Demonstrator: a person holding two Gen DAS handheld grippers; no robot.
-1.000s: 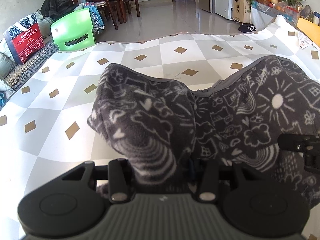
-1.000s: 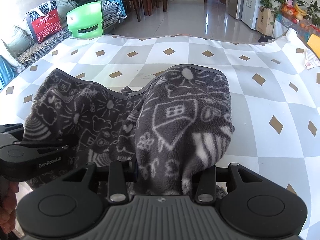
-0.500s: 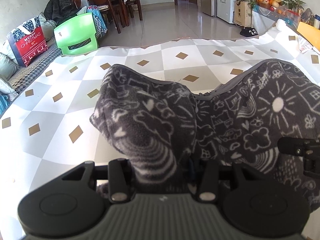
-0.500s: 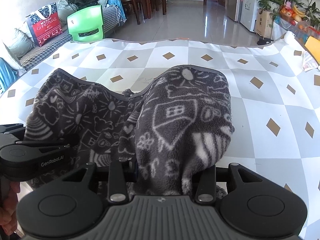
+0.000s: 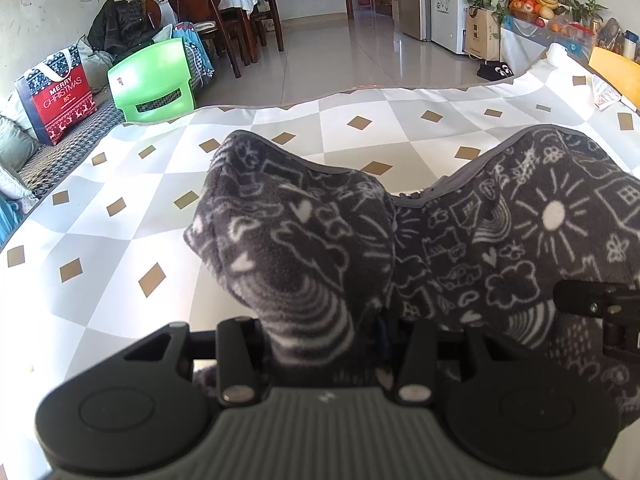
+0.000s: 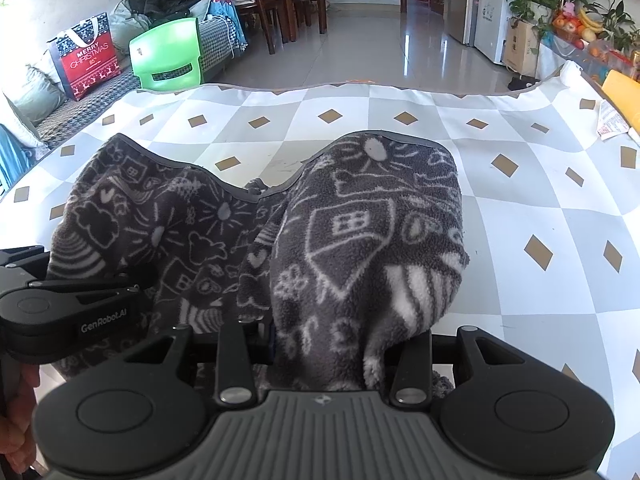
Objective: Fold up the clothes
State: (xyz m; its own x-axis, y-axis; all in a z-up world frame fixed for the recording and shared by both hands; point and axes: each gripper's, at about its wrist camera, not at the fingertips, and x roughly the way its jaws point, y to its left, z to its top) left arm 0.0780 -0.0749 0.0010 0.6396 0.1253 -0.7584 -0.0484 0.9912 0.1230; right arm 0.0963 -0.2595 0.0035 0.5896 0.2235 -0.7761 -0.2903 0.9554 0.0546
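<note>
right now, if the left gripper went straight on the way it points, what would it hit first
Nothing new: the left gripper is already shut on the grey fleece garment. Beyond that bunched fabric, it would probably meet the checked tablecloth, though depth is unclear.

Ahead of both my grippers the checked grey-and-white tablecloth with gold diamonds (image 5: 120, 248) lies bare up to its far edge, so there is room to pass forward. The dark grey fleece garment with white doodles (image 6: 360, 240) bulges up between my fingers and blocks the near middle. To my right the cloth is open (image 6: 560, 220) until a printed paper sheet (image 6: 610, 122) and a yellow flat object (image 6: 624, 92) at the far corner. Beyond the table's far left corner stands a bright green plastic chair (image 5: 154, 80).
</note>
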